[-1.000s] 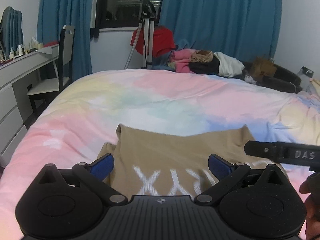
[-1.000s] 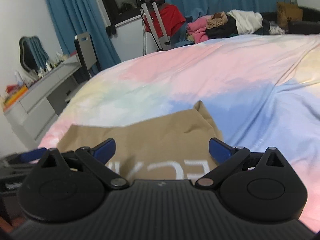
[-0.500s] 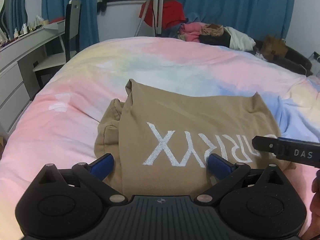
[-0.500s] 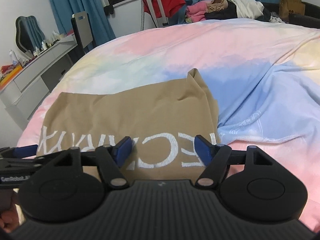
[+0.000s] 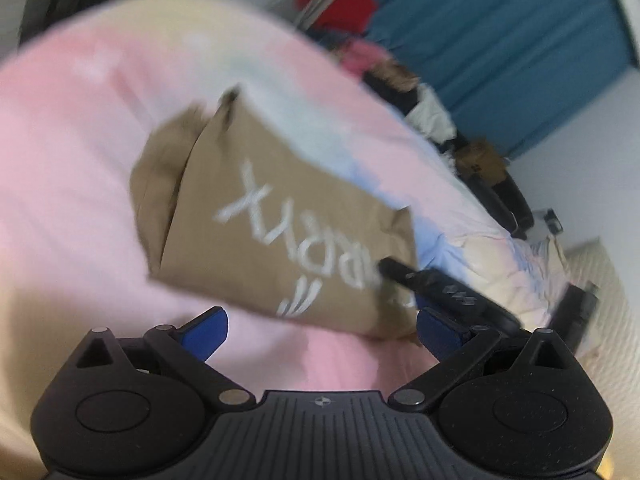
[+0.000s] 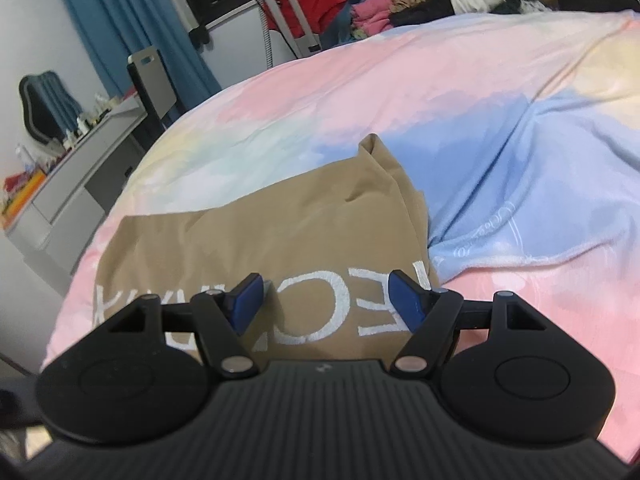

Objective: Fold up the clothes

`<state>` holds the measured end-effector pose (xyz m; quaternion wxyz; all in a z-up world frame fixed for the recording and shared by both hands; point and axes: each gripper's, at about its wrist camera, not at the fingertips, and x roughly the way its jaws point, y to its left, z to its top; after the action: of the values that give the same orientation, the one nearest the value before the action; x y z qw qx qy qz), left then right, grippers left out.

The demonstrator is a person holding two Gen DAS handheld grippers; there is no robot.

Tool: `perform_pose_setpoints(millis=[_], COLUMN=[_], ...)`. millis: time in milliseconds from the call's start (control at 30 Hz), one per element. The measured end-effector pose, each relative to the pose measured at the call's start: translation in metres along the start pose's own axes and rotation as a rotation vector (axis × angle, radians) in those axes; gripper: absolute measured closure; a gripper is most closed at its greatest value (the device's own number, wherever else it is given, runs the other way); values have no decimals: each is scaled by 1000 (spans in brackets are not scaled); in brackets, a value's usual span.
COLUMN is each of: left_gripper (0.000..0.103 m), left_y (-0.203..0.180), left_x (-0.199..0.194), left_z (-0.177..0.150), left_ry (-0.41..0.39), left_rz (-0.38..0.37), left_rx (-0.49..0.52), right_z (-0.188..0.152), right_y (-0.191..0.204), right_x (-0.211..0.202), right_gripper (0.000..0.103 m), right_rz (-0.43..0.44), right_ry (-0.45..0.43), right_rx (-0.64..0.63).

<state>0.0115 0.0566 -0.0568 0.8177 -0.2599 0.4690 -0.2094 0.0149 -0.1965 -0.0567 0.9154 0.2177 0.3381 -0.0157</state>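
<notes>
Since half a second ago the left hand-held gripper (image 5: pixel 322 334) has pulled back and rolled, so its view is tilted and blurred and the tan sweatshirt (image 5: pixel 280 236) now lies ahead of its fingertips rather than between them; pink bed cover (image 5: pixel 72 184) shows between the blue pads (image 5: pixel 204 334) and the garment's near edge. Its jaws stand wide apart and hold nothing. The right hand-held gripper (image 6: pixel 328 306) has stayed over the garment's near edge, its jaws set to a middling gap, narrower than the left's. The blue pads (image 6: pixel 406 306) sit just above the white lettering (image 6: pixel 320 312), with the tan sweatshirt (image 6: pixel 260 236) stretching forward and to the left of them. Whether the pads touch the cloth cannot be told; nothing is pinched between them.

In the left view, one black finger of the right hand-held gripper (image 5: pixel 436 286) reaches in from the right over the sweatshirt's near right corner. The sweatshirt lies folded flat on the bed cover (image 6: pixel 400 96), print facing up, one bunched corner pointing away from the right gripper
</notes>
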Motion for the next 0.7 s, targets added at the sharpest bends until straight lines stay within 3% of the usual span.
perform_pose_setpoints(millis=[100, 167, 333, 400, 533, 567, 700], left_gripper=[5, 5, 14, 33, 47, 59, 76], left_y=[27, 41, 64, 75, 86, 85, 73], left_x=[23, 33, 26, 24, 22, 20, 7], left_z=[2, 4, 13, 15, 11, 10, 7], left_ry=[81, 84, -73, -128, -186, -202, -275], left_rz=[-26, -41, -84, -68, -82, -84, -112], left_rx=[-149, -236, -418, -480, -542, -530, -473], right_z=[0, 1, 2, 4, 9, 9, -4], right_y=[-1, -1, 0, 0, 7, 9, 14], right_x=[0, 0, -5, -14, -39, -42, -41], right_gripper=[31, 31, 31, 31, 30, 30, 28], right_rz=[1, -1, -3, 13, 157, 201, 437], right_ry=[1, 1, -16, -53, -140, -143, -55], right_rx=[22, 28, 44, 64, 143, 172, 332])
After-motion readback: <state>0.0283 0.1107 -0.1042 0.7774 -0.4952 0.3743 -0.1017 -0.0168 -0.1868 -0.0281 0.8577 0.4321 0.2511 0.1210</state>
